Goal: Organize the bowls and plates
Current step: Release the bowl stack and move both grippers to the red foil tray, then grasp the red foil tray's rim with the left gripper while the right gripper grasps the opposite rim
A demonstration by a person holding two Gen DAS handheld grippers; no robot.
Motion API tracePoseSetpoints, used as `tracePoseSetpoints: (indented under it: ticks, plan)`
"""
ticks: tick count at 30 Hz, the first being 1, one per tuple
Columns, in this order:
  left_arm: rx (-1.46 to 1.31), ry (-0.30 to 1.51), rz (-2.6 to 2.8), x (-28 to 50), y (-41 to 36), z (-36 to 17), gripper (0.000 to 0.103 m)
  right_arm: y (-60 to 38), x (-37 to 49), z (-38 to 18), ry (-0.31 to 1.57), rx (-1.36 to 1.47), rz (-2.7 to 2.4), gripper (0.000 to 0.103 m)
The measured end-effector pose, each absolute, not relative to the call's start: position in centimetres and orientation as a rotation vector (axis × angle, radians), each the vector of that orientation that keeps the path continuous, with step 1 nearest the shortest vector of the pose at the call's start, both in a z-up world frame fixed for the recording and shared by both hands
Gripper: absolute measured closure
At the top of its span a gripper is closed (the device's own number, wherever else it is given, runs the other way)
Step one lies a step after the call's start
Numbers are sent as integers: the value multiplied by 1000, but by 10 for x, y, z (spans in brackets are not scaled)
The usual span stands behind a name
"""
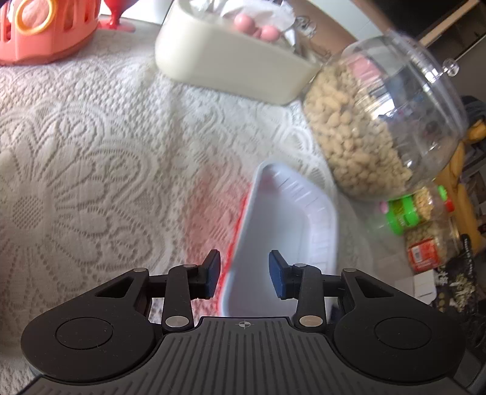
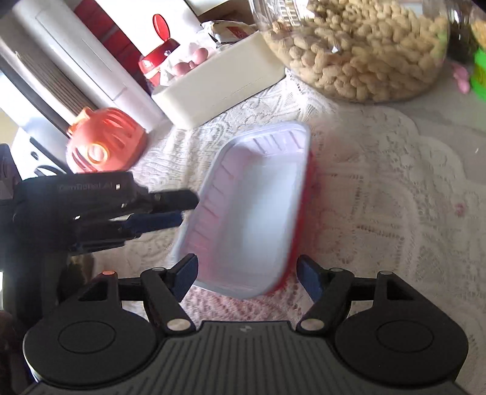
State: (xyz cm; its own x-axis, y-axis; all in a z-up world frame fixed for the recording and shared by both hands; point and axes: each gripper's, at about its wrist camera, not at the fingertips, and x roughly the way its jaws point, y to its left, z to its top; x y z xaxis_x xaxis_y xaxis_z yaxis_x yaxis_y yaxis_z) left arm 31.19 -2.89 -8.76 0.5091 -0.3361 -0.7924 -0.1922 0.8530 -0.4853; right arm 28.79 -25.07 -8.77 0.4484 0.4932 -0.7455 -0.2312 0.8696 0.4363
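A white rectangular dish with a red outside (image 1: 282, 231) lies on the lace tablecloth (image 1: 91, 152); it looks blurred by motion. My left gripper (image 1: 244, 273) is open, its fingers straddling the dish's near left rim without clamping it. In the right wrist view the same dish (image 2: 252, 212) lies ahead of my right gripper (image 2: 247, 276), which is open with its near end between the fingers. The left gripper (image 2: 182, 209) shows there at the dish's left rim.
A large clear jar of peanuts (image 1: 379, 121) stands right of the dish. A cream rectangular box (image 1: 231, 57) sits behind it. An orange slotted basket (image 1: 45, 27) is far left. Small jars (image 1: 425, 218) stand at the right edge.
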Motion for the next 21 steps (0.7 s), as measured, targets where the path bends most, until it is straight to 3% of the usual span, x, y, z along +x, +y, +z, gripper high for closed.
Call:
tracePoseSetpoints:
  ticks: [12, 21]
  plan:
    - [-575, 1127, -181, 302, -30, -100, 77, -284, 303, -97, 999, 452, 315, 31]
    - [-491, 1097, -147, 281, -30, -83, 77, -260, 300, -78, 937, 455, 438, 31]
